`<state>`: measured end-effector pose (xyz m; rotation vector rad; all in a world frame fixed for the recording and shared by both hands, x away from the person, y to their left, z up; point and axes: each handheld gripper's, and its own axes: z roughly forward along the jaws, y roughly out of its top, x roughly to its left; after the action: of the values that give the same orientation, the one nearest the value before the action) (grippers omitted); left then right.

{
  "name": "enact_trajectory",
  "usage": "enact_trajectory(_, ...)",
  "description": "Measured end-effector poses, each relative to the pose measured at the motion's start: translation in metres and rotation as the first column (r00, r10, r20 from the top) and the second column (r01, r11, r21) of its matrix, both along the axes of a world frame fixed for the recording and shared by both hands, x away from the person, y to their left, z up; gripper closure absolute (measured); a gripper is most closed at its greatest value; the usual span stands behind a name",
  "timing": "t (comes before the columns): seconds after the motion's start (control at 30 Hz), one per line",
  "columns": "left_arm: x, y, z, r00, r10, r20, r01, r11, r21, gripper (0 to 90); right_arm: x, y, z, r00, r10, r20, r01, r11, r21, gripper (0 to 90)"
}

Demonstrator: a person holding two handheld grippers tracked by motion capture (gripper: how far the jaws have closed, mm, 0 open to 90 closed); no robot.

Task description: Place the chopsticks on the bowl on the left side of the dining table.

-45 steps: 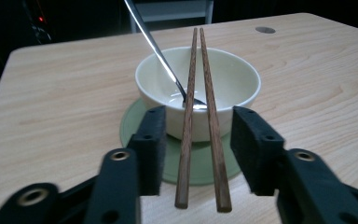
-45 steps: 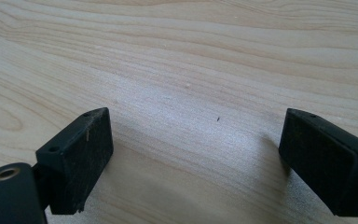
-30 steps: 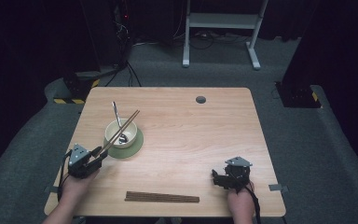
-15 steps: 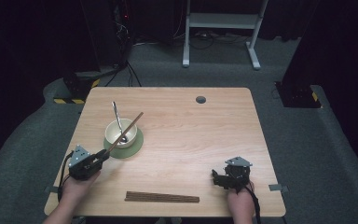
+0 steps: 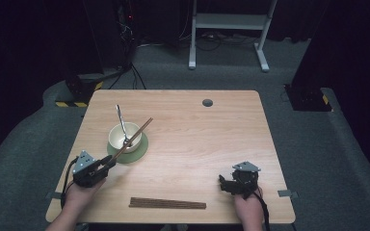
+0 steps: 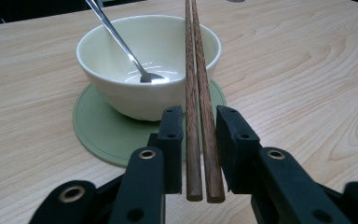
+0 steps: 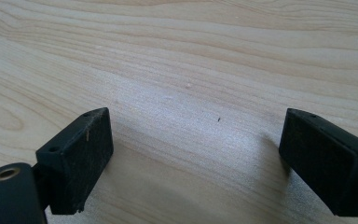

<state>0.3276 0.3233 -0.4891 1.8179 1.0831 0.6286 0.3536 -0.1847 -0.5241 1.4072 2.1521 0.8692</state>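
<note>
On my left, the left gripper [image 6: 200, 154] has a pair of chopsticks [image 6: 196, 84] between its fingers [image 6: 172, 135]. The fingers have just been easing apart a little, and I see a thin gap on each side of the sticks, so I count them as loosely apart around the pair, not pressing. The near ends of the chopsticks stop just short of the finger roots; from there the sticks run forward past the fingertips and over the rim of the bowl [image 6: 121, 79]. The bowl sits just ahead of the fingertips on a green coaster [image 6: 98, 135], with a spoon [image 6: 121, 44] leaning inside it. Another bundle of chopsticks [image 5: 167, 203] lies on the desk [image 5: 197, 139] between my two hands. On my right, the right gripper [image 7: 193, 163] has its fingers [image 7: 81, 154] wide apart over bare wood.
</note>
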Motion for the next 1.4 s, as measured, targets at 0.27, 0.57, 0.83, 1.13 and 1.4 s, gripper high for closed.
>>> enact_trajectory(0.27,0.001,0.001,0.001,0.9997,0.022,0.004,-0.022,0.9997,0.008,65.3,-0.001,0.001,0.000,1.0000,-0.001,0.001,0.001,1.0000,0.000,10.2)
enact_trajectory(0.57,0.004,0.009,0.000,0.9987,0.050,-0.007,-0.050,0.9987,-0.003,60.2,-0.009,0.034,0.017,0.9956,0.073,0.058,-0.074,0.9973,0.001,14.4)
enact_trajectory(0.83,0.009,0.024,0.000,0.9962,0.087,-0.008,-0.087,0.9956,-0.034,58.2,-0.001,0.096,0.039,0.9824,0.150,0.112,-0.152,0.9884,0.006,24.2)
enact_trajectory(1.13,0.011,0.023,0.001,0.9958,0.091,0.009,-0.091,0.9954,-0.031,60.5,0.035,0.168,0.049,0.9674,0.215,0.134,-0.218,0.9760,0.004,36.9)
enact_trajectory(1.4,0.012,0.031,0.000,0.9906,0.137,0.011,-0.136,0.9898,-0.042,57.4,0.072,0.210,0.055,0.9604,0.237,0.147,-0.240,0.9707,0.007,36.8)
